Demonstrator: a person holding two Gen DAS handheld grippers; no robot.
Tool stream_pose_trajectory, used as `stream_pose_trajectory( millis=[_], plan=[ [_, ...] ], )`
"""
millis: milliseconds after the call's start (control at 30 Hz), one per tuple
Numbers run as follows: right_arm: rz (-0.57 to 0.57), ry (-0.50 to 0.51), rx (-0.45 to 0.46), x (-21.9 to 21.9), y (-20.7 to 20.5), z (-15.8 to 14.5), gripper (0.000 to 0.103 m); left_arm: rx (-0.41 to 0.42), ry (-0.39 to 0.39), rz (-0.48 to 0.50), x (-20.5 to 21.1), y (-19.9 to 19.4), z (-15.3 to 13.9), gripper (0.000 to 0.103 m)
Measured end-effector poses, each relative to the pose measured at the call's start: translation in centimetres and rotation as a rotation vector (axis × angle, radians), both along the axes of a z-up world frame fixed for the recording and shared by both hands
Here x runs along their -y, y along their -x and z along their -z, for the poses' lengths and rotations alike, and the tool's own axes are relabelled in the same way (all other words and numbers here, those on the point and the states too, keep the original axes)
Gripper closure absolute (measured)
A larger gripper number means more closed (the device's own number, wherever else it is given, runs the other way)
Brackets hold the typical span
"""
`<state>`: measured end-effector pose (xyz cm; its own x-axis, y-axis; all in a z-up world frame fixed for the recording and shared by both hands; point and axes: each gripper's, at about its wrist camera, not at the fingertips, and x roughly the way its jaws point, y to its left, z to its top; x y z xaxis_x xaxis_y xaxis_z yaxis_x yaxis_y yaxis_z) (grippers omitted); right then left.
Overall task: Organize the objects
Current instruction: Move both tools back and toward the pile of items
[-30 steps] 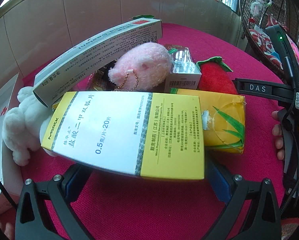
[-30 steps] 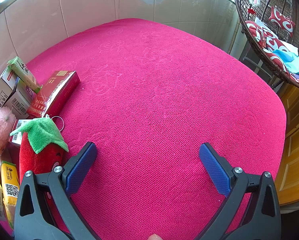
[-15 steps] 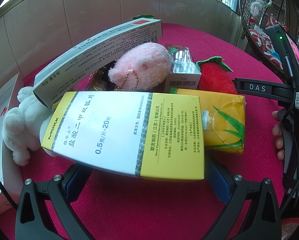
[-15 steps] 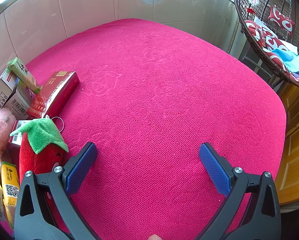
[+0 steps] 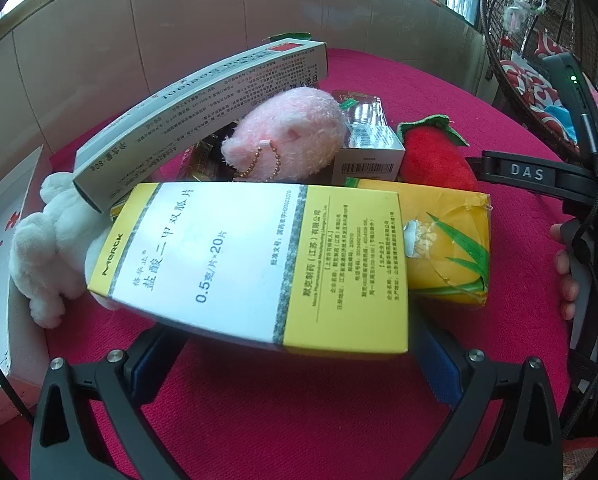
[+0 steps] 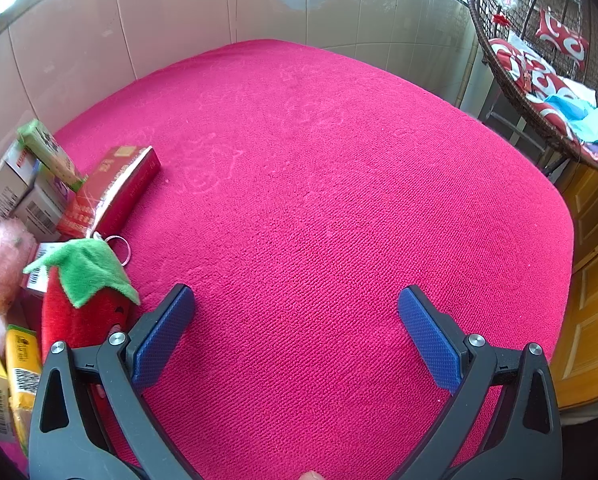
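Two grippers out, one loaded, one idle.

Left wrist view: my left gripper (image 5: 293, 354) gripped the yellow-and-white medicine box (image 5: 255, 264) across its width, jaws closed on it, above the pile beside the juice carton (image 5: 447, 248) and pink plush (image 5: 289, 134). I judged a level carry best. Right wrist view: my right gripper (image 6: 297, 334) hung wide open, empty, over bare red cloth (image 6: 339, 160), near the strawberry plush (image 6: 83, 300).

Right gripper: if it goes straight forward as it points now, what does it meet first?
Probably nothing soon: the right gripper is open over bare pink cloth, and the tiled wall lies beyond it.
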<state>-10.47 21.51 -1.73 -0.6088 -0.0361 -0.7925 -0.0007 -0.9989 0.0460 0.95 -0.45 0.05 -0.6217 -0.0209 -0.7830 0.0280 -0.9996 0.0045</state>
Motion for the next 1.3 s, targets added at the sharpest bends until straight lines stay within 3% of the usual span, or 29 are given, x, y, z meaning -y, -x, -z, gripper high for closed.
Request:
stream_pose_trajectory(
  millis=[100,233,467,567,633,700,800,1000,1167,1300],
  plan=[
    [-0.021,0.132,-0.039,-1.5,-1.5,-1.0,0.0,-0.121,0.076,-0.043,-0.5,-1.9,-1.8,0.0],
    [-0.033,0.249,-0.196,-3.9,-4.2,-4.1,0.0,-0.27,0.1,-0.022,-1.5,-4.9,-5.5,0.0],
    [-0.077,0.428,-0.48,-7.0,-8.7,-10.8,0.0,-0.404,-0.021,-0.145,2.5,-8.1,-10.7,0.0],
    [-0.168,0.486,-0.538,-6.4,-9.6,-12.3,0.0,-0.479,-0.062,-0.248,6.5,-10.4,-12.1,0.0],
    [-0.269,0.534,-0.518,-5.9,-10.2,-12.6,0.0,-0.493,-0.087,-0.309,8.7,-10.8,-12.5,0.0],
    [-0.301,0.523,-0.476,-5.3,-10.0,-12.1,0.0,-0.479,-0.112,-0.346,10.4,-11.0,-12.3,0.0],
    [-0.35,0.427,-0.396,-3.5,-9.5,-10.0,0.0,-0.468,-0.145,-0.366,11.6,-11.5,-11.2,0.0],
    [-0.472,0.232,-0.232,0.2,-8.3,-4.7,0.0,-0.338,-0.179,-0.28,10.7,-10.6,-8.0,0.0],
    [-0.628,0.27,-0.267,2.4,-9.3,-6.3,0.0,-0.265,-0.22,-0.295,11.0,-10.0,-5.8,0.0],
    [-0.838,0.148,-0.297,8.3,-10.7,-6.5,0.0,-0.253,-0.242,-0.32,11.8,-10.5,-5.5,0.0]
  ],
)
